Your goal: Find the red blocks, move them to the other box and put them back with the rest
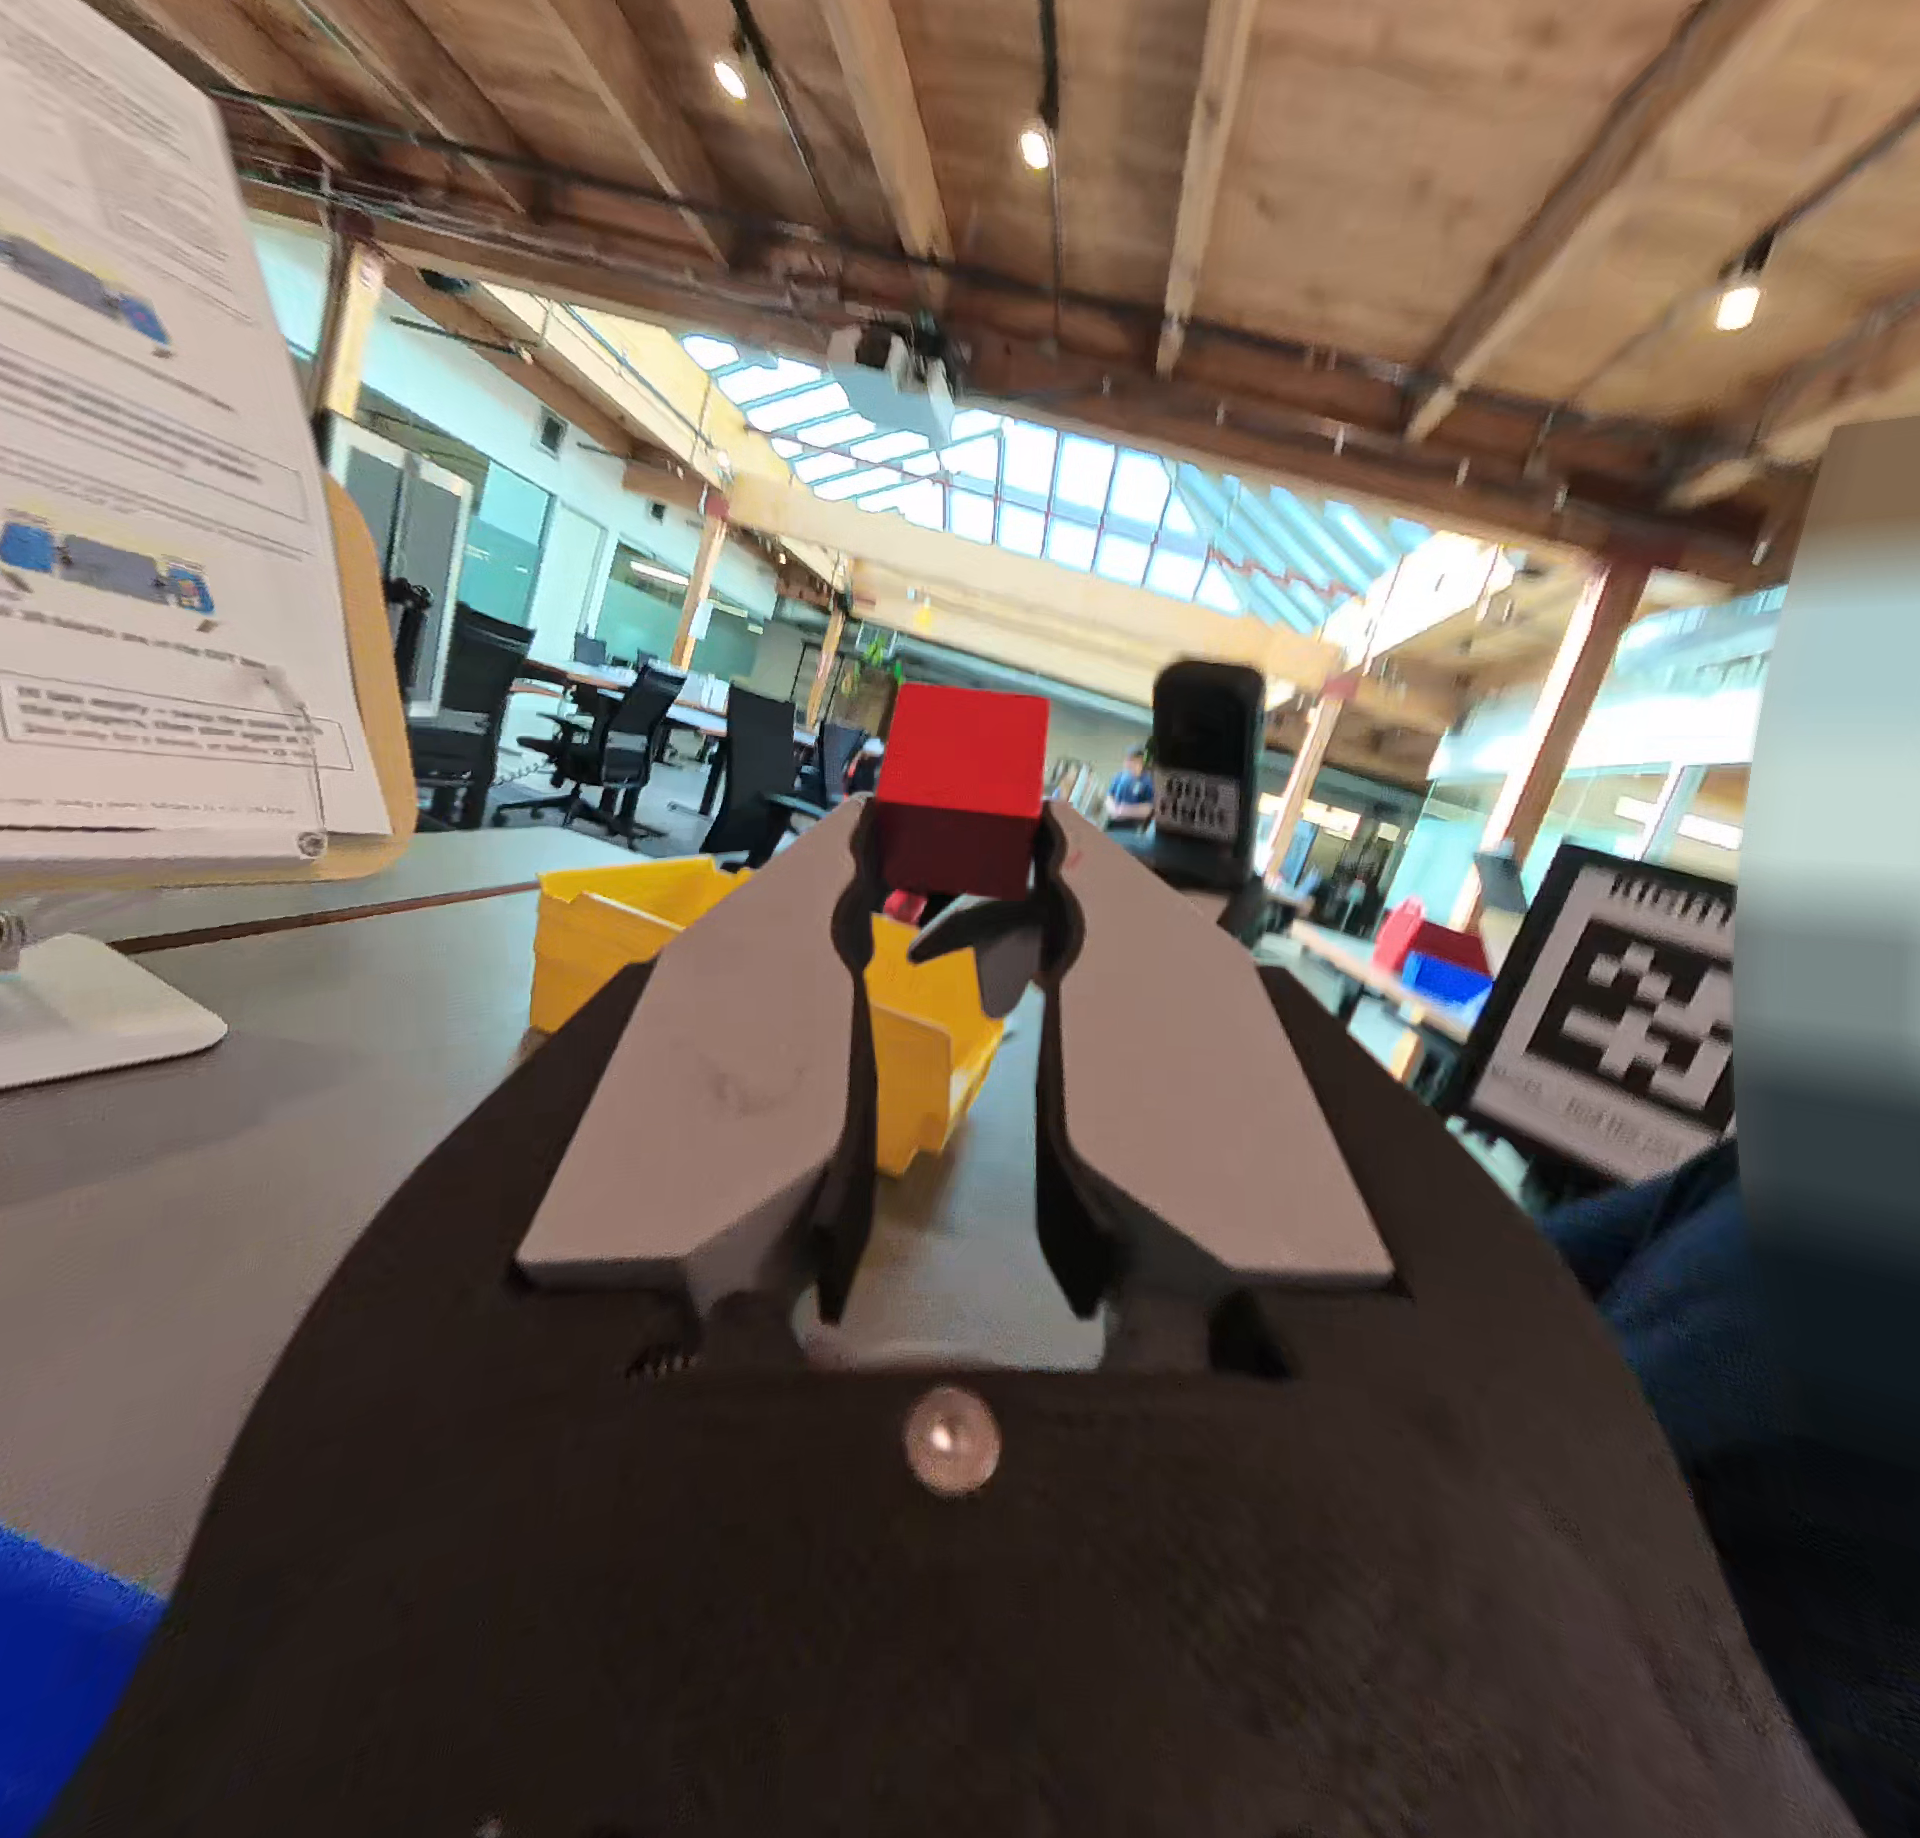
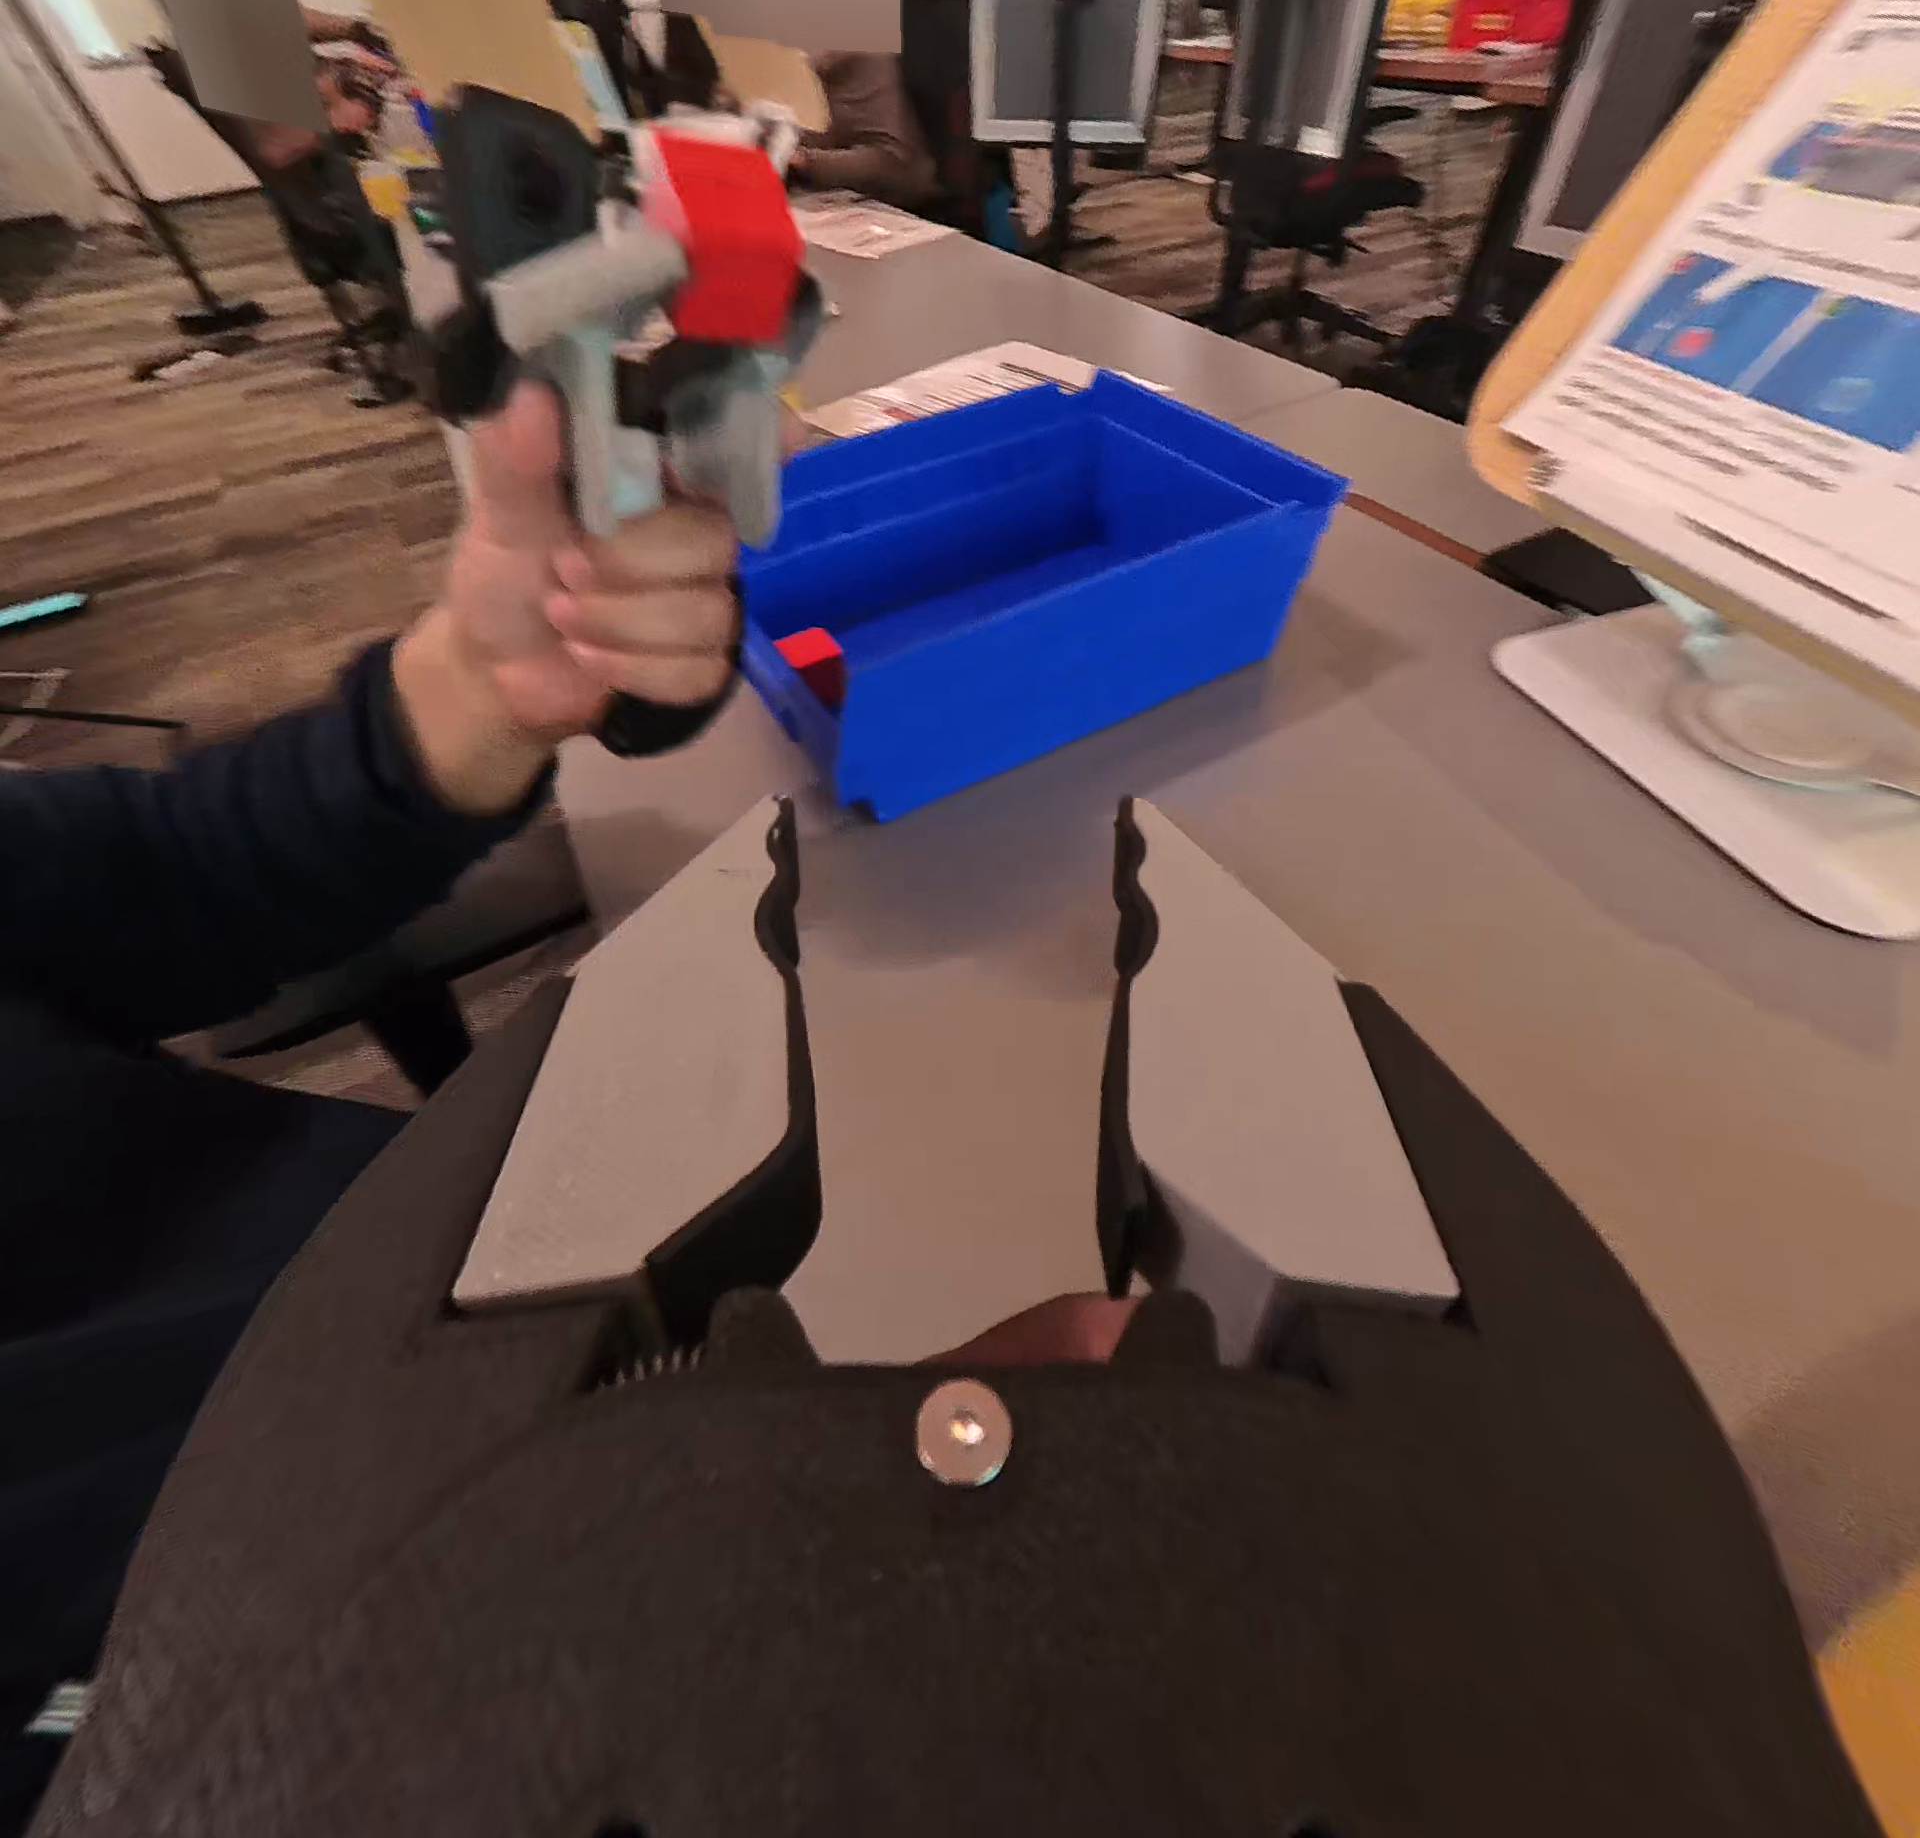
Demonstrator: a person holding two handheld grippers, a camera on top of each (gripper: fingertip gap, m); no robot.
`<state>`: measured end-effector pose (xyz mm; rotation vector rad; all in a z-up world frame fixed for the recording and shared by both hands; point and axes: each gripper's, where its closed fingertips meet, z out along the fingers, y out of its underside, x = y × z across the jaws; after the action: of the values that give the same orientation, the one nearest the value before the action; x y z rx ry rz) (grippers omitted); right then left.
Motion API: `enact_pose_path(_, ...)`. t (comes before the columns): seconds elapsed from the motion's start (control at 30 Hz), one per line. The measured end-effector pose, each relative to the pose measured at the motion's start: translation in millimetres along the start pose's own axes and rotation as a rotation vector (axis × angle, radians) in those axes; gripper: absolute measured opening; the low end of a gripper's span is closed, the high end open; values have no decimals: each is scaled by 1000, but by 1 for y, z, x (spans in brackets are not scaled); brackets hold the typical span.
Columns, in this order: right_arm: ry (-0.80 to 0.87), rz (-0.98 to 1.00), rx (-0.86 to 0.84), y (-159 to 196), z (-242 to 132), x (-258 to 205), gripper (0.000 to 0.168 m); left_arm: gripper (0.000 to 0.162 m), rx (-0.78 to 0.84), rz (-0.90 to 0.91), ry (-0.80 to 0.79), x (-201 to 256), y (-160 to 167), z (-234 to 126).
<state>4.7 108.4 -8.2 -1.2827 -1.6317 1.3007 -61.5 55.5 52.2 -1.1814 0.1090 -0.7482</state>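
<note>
My left gripper is shut on a red block and holds it in the air above the grey table, in front of a yellow box. The right wrist view shows that same gripper raised high at the left with the red block in its fingers. A blue box stands on the table beyond my right gripper, with another red block in its near left corner. My right gripper is open and empty, low over the table.
A white stand with a printed sheet stands at the left in the left wrist view and at the right in the right wrist view. A black-and-white marker board stands right. Papers lie behind the blue box.
</note>
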Motion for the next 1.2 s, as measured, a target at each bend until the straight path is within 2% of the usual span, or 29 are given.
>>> enact_pose_path(0.13, -169, 61, 38, -8, 4, -32, 61, 27, -151, 148, 72, 20, 41, 15)
enact_pose_path(0.17, -200, 77, 50, -10, 3, -37, 62, 27, -207, 234, 59, 20, 52, 17)
enact_pose_path(0.27, -237, 127, 69, -14, 1, -41, 63, 27, -290, 681, -139, -1, 66, 19)
enact_pose_path(0.4, -269, 179, 67, -13, 7, -44, 62, 26, -336, 1071, -169, 12, 82, 23)
enact_pose_path(0.47, -281, 175, 41, -8, 13, -49, 61, 27, -349, 1189, -195, 14, 87, 26)
enact_pose_path(0.57, -247, 150, -6, 3, 24, -48, 34, 26, -373, 1343, -200, 17, 93, 26)
enact_pose_path(0.6, -252, 147, -10, 5, 26, -48, 30, 27, -377, 1385, -202, 18, 93, 25)
enact_pose_path(0.8, -352, 141, -40, 12, 28, -60, 29, 27, -358, 1626, -147, 25, 96, 18)
enact_pose_path(1.03, -422, 89, -63, 15, 24, -73, 27, 26, -308, 1627, -58, 38, 98, 14)
enact_pose_path(1.2, -437, 80, -20, 6, 21, -80, 26, 28, -219, 1423, -17, 48, 92, 15)
